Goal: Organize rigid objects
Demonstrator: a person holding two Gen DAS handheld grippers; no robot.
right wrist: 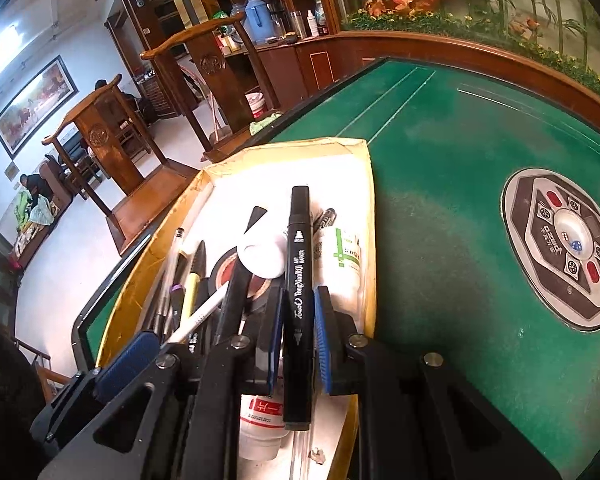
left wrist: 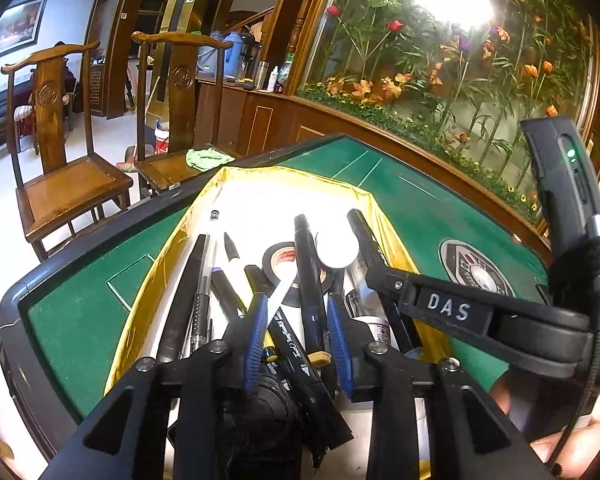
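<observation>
A yellow-rimmed tray (left wrist: 204, 200) with a white floor sits on the green table and holds several pens, markers, a roll of black tape (left wrist: 284, 258) and white bottles. My left gripper (left wrist: 300, 344) hovers low over the tray, blue pads apart, with black markers lying between them; I cannot tell if it grips any. My right gripper (right wrist: 298, 340) is shut on a black Touch marker (right wrist: 298, 280), held along the fingers over the tray's (right wrist: 364, 184) right side. The right gripper's body (left wrist: 460, 312) shows in the left wrist view. A white bottle (right wrist: 260, 420) lies beneath it.
The green felt table (right wrist: 460, 200) has a round control panel (right wrist: 560, 248) at its centre. Two wooden chairs (left wrist: 60, 184) stand past the far left edge, one with a green cloth (left wrist: 206, 158). A flower wall (left wrist: 460, 80) lines the right side.
</observation>
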